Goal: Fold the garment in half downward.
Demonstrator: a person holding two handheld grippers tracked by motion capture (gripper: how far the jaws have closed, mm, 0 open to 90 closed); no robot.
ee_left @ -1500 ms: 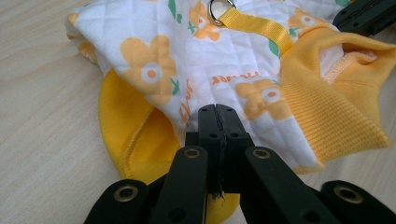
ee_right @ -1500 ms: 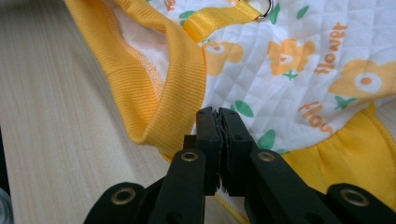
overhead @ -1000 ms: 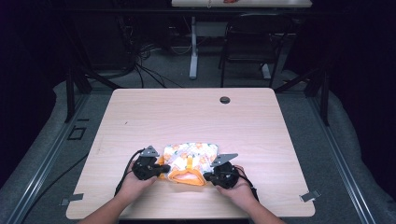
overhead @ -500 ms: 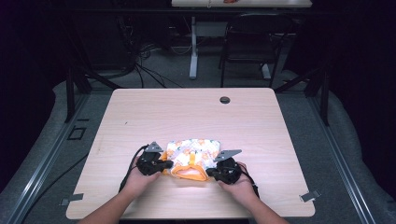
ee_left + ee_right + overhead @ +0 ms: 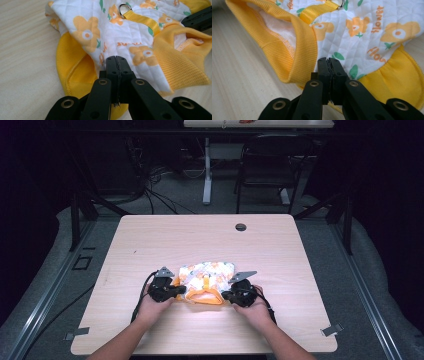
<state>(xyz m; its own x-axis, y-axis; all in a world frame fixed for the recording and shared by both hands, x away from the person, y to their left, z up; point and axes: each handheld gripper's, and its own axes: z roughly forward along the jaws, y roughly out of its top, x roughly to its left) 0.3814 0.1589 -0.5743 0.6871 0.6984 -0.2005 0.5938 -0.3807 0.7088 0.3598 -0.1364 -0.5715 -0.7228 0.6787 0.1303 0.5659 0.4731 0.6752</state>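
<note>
A small quilted white garment (image 5: pixel 207 272) with orange flowers, yellow ribbed trim and a yellow strap lies on the wooden table (image 5: pixel 150 240) near its front edge. My left gripper (image 5: pixel 181 291) is shut on its left side, jaws pinching the white quilted cloth (image 5: pixel 116 60) above the yellow hem (image 5: pixel 72 72). My right gripper (image 5: pixel 226 296) is shut on the right side, pinching the cloth (image 5: pixel 329 61) beside the ribbed yellow collar (image 5: pixel 304 47). A metal D-ring (image 5: pixel 125 7) sits at the strap's end. The right gripper's jaw (image 5: pixel 197 20) shows at the far edge of the left gripper view.
A dark round cable hole (image 5: pixel 240 227) sits near the table's far edge. Beyond the table stand a black chair (image 5: pixel 270 165) and a desk leg (image 5: pixel 206 175), with cables (image 5: pixel 150 195) on the floor. Cables trail from both grippers toward the front edge.
Both hands and the garment have shifted slightly away from the table's front edge, and the left gripper has edged inward. Both grips have stayed shut on the cloth.
</note>
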